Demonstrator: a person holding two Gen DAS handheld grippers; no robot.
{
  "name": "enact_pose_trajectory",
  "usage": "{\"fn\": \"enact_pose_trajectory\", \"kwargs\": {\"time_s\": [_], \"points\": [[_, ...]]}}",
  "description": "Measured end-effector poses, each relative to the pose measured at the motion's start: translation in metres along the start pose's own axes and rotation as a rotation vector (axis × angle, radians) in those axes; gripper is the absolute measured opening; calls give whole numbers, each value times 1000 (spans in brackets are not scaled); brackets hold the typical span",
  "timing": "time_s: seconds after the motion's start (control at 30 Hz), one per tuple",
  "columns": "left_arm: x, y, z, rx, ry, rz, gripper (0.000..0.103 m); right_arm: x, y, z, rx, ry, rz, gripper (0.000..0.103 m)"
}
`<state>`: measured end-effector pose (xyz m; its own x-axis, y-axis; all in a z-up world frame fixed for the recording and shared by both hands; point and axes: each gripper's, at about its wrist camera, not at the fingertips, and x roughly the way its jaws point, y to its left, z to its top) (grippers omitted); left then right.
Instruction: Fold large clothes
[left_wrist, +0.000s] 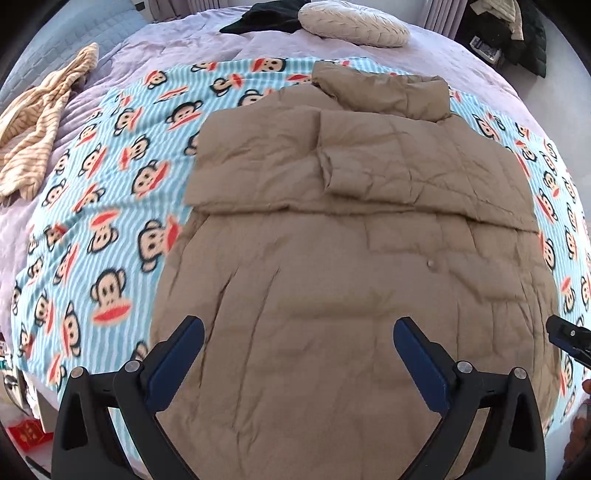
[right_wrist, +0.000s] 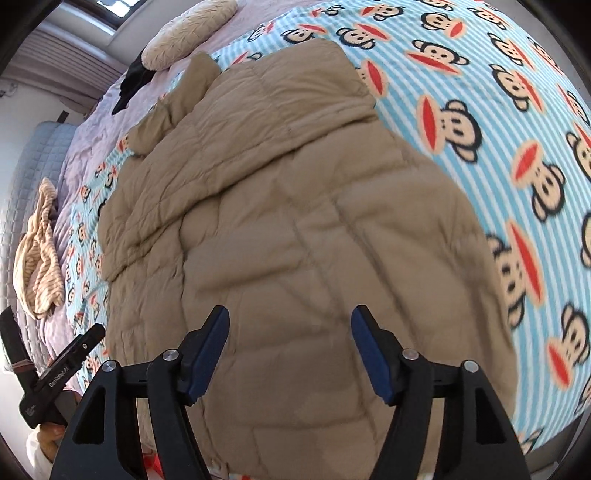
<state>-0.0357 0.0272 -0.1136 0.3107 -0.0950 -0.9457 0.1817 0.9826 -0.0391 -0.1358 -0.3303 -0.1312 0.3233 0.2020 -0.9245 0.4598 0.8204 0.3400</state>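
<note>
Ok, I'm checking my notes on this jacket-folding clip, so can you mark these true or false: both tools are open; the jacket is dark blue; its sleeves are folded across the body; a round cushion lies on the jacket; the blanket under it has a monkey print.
1. Both tools are open. True: the left tool and right tool hang spread above the jacket, gripping nothing.
2. The jacket is dark blue. False: it is tan.
3. Its sleeves are folded across the body. True.
4. A round cushion lies on the jacket. False: the cushion lies beyond the collar, apart from it.
5. The blanket has a monkey print. True.
</note>
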Motion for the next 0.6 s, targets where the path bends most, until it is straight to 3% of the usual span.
{"fn": "enact_pose_trajectory", "kwargs": {"time_s": [0.1,0.13,0.2,0.43,0.6], "points": [[-10,10,-16,9,14,-26,103,-9,10,-23,2,-17,7,75],[-15,13,-23,20,12,-32,103,-11,11,-28,7,-18,11,87],[-22,17,-31,41,6,-38,103,-18,13,-42,30,-39,23,95],[-34,34,-61,57,33,-62,103,-32,11,-84,100,-29,22,95],[-43,42,-77,24,45,-68,103,-29,-3,-96,164,82,47,95]]}}
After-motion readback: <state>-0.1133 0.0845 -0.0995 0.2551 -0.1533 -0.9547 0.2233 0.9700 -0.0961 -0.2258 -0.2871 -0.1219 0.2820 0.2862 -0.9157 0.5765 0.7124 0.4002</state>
